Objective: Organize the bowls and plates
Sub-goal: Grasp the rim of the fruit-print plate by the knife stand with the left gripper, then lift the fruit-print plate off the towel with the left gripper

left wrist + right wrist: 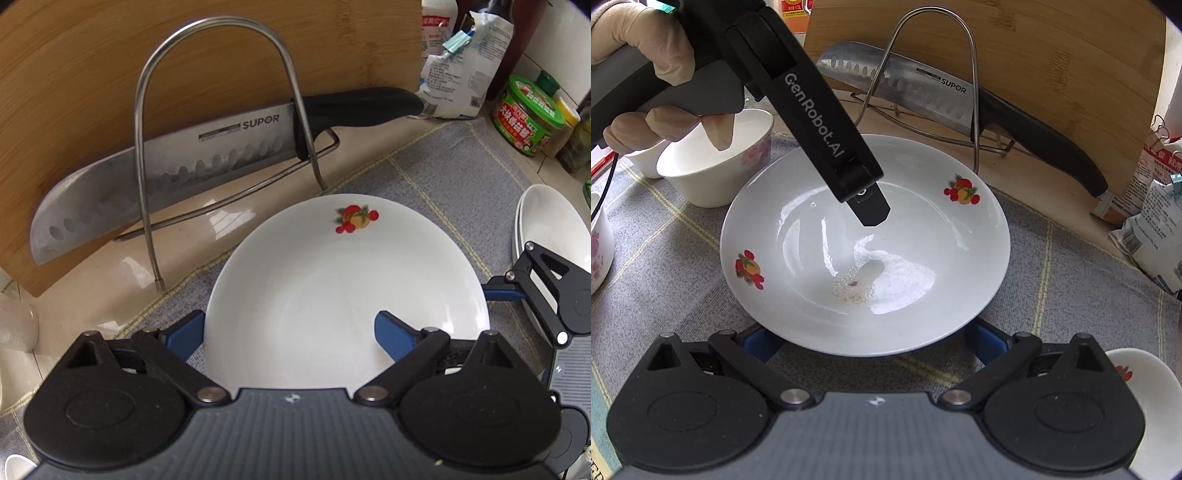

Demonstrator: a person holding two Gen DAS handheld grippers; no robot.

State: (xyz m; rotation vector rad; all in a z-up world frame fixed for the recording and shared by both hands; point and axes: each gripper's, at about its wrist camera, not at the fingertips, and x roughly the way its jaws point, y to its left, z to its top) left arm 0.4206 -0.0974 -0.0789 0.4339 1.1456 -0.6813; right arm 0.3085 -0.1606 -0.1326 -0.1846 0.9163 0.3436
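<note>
Left wrist view: the left gripper (288, 332) is straddling the near rim of the fruit-print plate (343, 291), one blue finger (186, 338) sitting outside the rim and the other above the plate's inside; the jaws are standing apart and no pad is seen pressing on it.
Right wrist view: the right gripper (871, 345) is waiting at the plate's near edge, jaws spread, its blue fingertips partly hidden under the rim, so contact cannot be told.
Plate: it is lying flat on the grey checked cloth (1052, 295), showing a wet, speckled patch in its well.
Stacked plates: more white plates (554, 236) are resting on the cloth to the right.
Bowls: floral bowls (720, 162) are standing loose beyond the plate's left edge.
Rack: a wire stand (177, 122) is propping up a knife (166, 166) and a cutting board (92, 74) behind the cloth.
Progress: judging by the layout, sorting is partway; this plate and the bowls are awaiting placement.
</note>
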